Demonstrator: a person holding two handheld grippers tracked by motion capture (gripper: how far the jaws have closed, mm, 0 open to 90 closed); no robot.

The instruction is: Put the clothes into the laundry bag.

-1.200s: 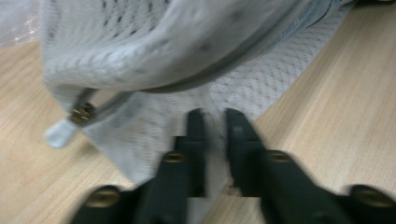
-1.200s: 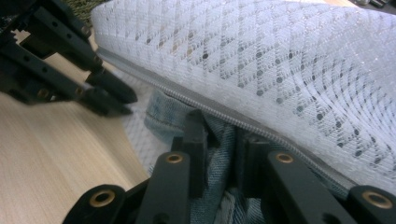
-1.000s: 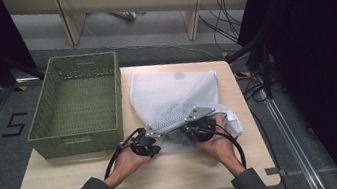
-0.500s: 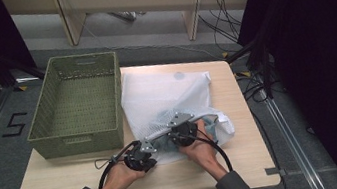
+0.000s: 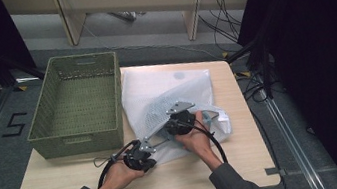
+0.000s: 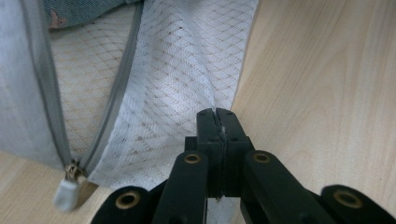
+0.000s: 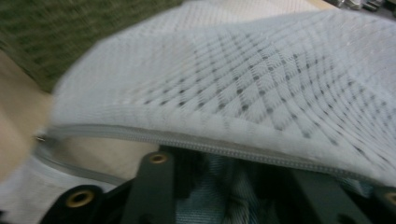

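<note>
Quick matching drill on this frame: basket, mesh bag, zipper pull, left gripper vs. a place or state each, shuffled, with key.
Things:
1. basket
2. mesh bag
3. zipper pull
4. left gripper

Places or states:
A. shut on the bag's edge
B. white, lying on the table right of the basket
C. green, on the table's left part
D. at the end of the grey zipper, resting on the wood

Pairs: 1-C, 2-B, 3-D, 4-A
</note>
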